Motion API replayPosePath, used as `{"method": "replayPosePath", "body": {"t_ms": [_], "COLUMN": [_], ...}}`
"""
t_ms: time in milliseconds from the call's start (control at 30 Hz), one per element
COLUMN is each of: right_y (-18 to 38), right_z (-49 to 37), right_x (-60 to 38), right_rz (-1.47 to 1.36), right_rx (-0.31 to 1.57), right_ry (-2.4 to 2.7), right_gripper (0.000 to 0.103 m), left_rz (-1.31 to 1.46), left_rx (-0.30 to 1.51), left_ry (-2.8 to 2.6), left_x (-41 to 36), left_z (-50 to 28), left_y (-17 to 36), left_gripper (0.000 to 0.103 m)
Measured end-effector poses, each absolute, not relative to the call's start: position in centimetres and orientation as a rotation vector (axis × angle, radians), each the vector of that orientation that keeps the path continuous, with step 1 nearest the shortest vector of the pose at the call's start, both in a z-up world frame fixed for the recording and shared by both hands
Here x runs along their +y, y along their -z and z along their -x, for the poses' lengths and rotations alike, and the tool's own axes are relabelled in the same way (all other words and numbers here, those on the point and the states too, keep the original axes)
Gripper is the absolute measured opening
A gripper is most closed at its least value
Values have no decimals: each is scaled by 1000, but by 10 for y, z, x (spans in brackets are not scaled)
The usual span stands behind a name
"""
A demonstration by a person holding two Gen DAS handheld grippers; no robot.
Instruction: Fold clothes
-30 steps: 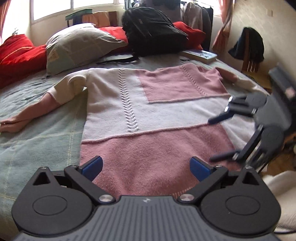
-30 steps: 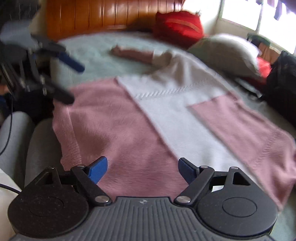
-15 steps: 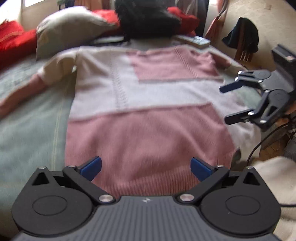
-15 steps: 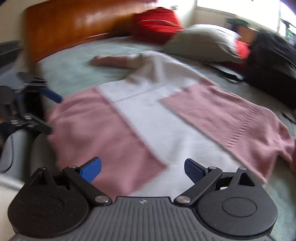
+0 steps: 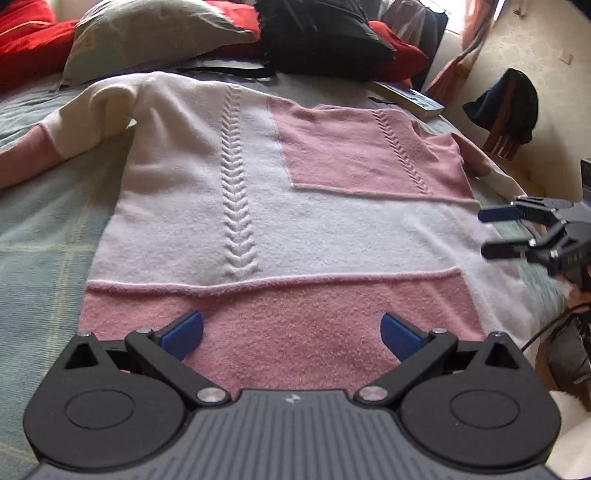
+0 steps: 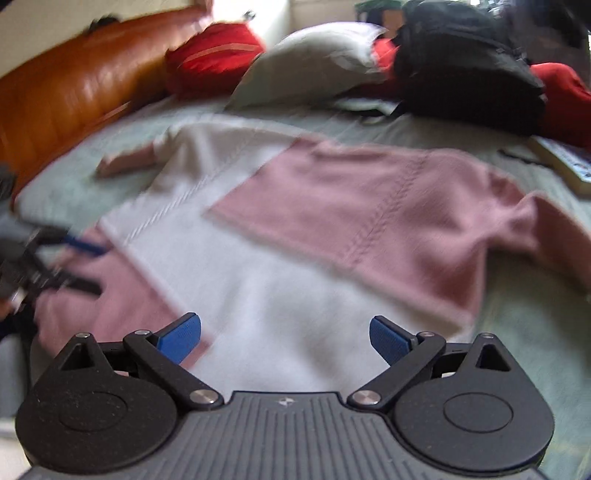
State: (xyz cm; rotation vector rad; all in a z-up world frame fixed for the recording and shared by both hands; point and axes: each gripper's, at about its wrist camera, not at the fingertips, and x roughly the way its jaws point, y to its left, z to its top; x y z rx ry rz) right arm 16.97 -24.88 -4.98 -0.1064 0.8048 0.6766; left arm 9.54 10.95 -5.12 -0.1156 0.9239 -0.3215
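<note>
A pink and white knitted sweater (image 5: pixel 280 206) lies flat on the bed, sleeves spread to both sides, pink hem band nearest me. My left gripper (image 5: pixel 291 334) hovers open over the hem band with nothing between its blue pads. In the right wrist view the same sweater (image 6: pixel 332 236) shows blurred, and my right gripper (image 6: pixel 286 338) stands open above its white middle near the right side edge. The right gripper (image 5: pixel 496 232) also appears at the right of the left wrist view, open. The left gripper (image 6: pixel 79 266) shows at the left of the right wrist view.
A pale green bedspread (image 5: pixel 40 236) covers the bed. A grey pillow (image 5: pixel 147 33), red cushions (image 5: pixel 26 40), a black backpack (image 5: pixel 321 33) and a book (image 5: pixel 410 98) lie beyond the sweater. A chair with dark clothes (image 5: pixel 509 107) stands at the right. A wooden headboard (image 6: pixel 62 92) runs along the left.
The left gripper has dropped closer to the hem. The right gripper has swung right along the sweater's side, toward the pink shoulder panel. Both stay open.
</note>
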Motion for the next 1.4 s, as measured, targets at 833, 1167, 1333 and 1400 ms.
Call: {"method": "replayPosePath", "body": {"t_ms": [833, 1167, 1333, 1400], "right_y": [94, 57, 59, 69], "right_z": [-243, -205, -153, -134], "right_x": [-270, -255, -241, -238], "right_rz": [87, 182, 289, 309], "right_rx": [858, 809, 799, 809], "right_ry": [-487, -563, -667, -703], "right_gripper": [103, 103, 103, 103], "left_rz": [95, -205, -97, -83], "left_rx": [867, 921, 923, 913], "left_ry": [222, 213, 106, 88], "left_x": [90, 46, 63, 62], "left_z": [-181, -90, -69, -61], "left_y": [49, 56, 58, 58], "left_gripper": [101, 102, 102, 102]}}
